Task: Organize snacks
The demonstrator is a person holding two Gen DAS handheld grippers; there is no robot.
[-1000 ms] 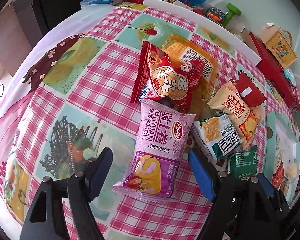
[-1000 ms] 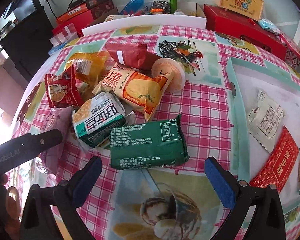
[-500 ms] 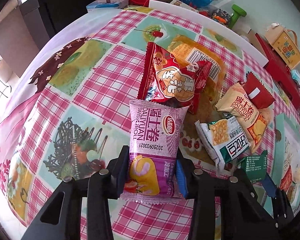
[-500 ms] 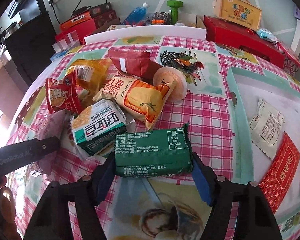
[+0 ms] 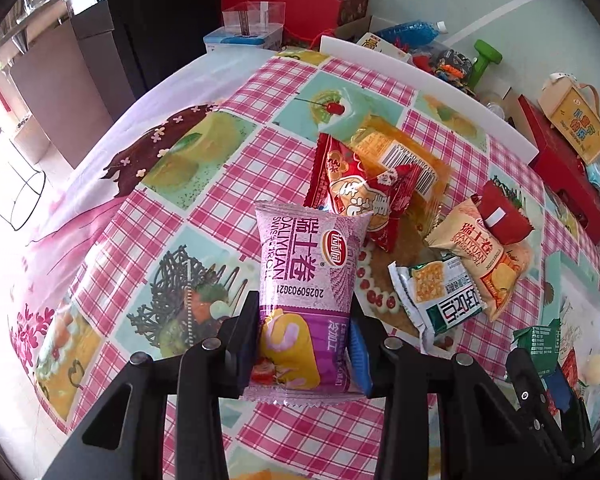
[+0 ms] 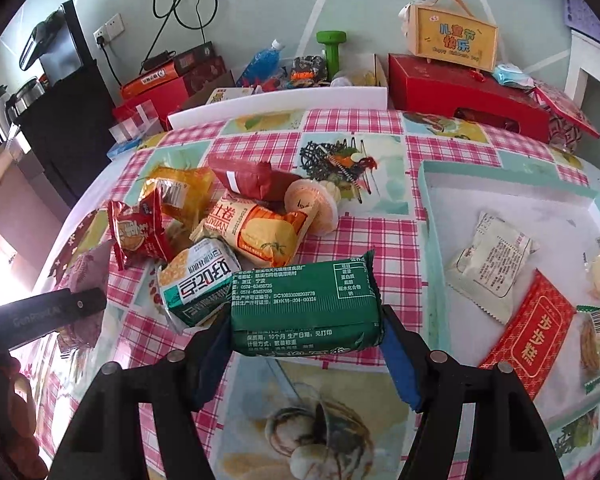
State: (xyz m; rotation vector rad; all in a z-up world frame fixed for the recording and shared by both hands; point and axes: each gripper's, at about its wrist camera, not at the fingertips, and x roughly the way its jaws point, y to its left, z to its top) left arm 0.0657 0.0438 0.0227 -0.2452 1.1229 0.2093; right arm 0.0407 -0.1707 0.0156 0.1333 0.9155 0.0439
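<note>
My left gripper (image 5: 305, 332) is shut on the lower half of a purple Swiss-roll packet (image 5: 308, 264), which stands lifted off the checked tablecloth (image 5: 220, 184). In the right wrist view my right gripper (image 6: 306, 340) is shut on a green packet (image 6: 304, 296), its pads pressing on both short ends, and holds it a little above the cloth. A loose pile of snacks lies between the two: a red packet (image 5: 360, 192), a yellow packet (image 5: 404, 152), an orange Swiss roll (image 6: 260, 232) and a green-and-white packet (image 6: 196, 284).
A teal-rimmed white tray (image 6: 430, 240) on the right holds a white sachet (image 6: 492, 264), a red packet (image 6: 528, 336) and other snacks. Red gift boxes (image 6: 460, 92), a green dumbbell (image 6: 332, 48) and a blue bottle (image 6: 266, 62) crowd the floor beyond the table's far edge.
Both grippers went from wide open to shut, the left on the purple packet and the right on the green one. Both packets have since risen off the cloth.
</note>
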